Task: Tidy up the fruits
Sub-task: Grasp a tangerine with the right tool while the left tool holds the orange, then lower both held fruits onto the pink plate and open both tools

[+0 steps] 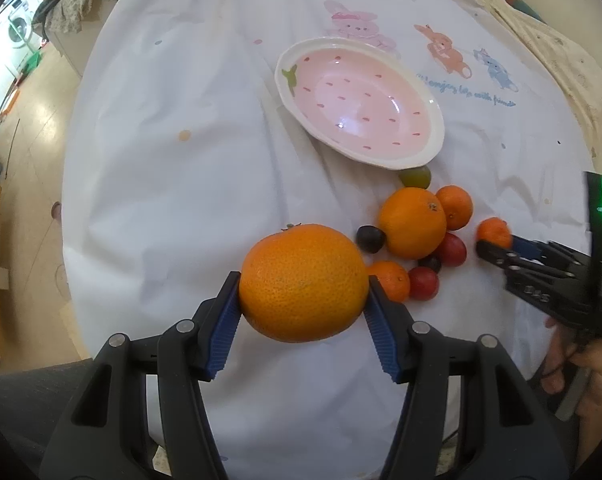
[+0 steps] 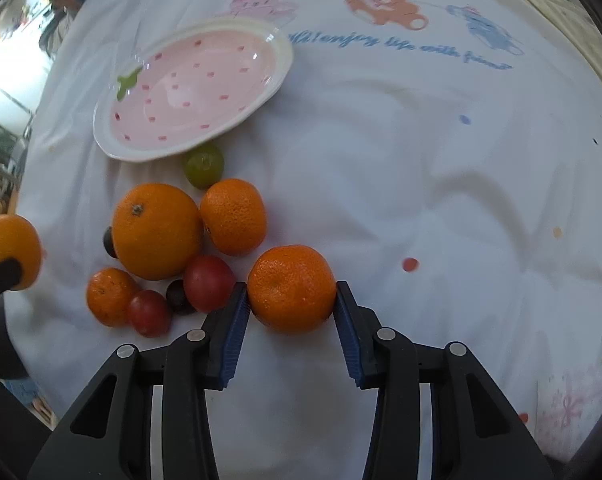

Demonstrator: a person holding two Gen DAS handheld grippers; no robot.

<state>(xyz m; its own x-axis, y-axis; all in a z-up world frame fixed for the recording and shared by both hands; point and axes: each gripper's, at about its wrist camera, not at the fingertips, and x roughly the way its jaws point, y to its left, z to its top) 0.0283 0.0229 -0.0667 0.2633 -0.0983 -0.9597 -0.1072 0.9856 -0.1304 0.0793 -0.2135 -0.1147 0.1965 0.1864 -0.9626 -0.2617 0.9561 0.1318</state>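
My left gripper (image 1: 303, 286) is shut on a large orange (image 1: 303, 282), held just above the white cloth; that orange also shows at the left edge of the right wrist view (image 2: 9, 250). My right gripper (image 2: 291, 294) is shut on a mandarin (image 2: 291, 288); in the left wrist view it (image 1: 487, 246) grips the same mandarin (image 1: 493, 232). The empty pink strawberry-pattern bowl (image 1: 429, 92) (image 2: 277, 36) lies behind the fruit pile. The pile holds an orange (image 2: 157, 230), mandarins (image 2: 233, 216), red plums (image 2: 209, 282), dark grapes (image 2: 179, 298) and a green grape (image 2: 203, 166).
A white cartoon-print cloth (image 1: 181, 200) covers the table. Its left edge drops to the floor (image 1: 29, 160). A washing machine (image 1: 17, 26) stands far left. A patterned cloth (image 1: 561, 60) lies along the table's right side. A hand (image 1: 581, 356) holds the right gripper.
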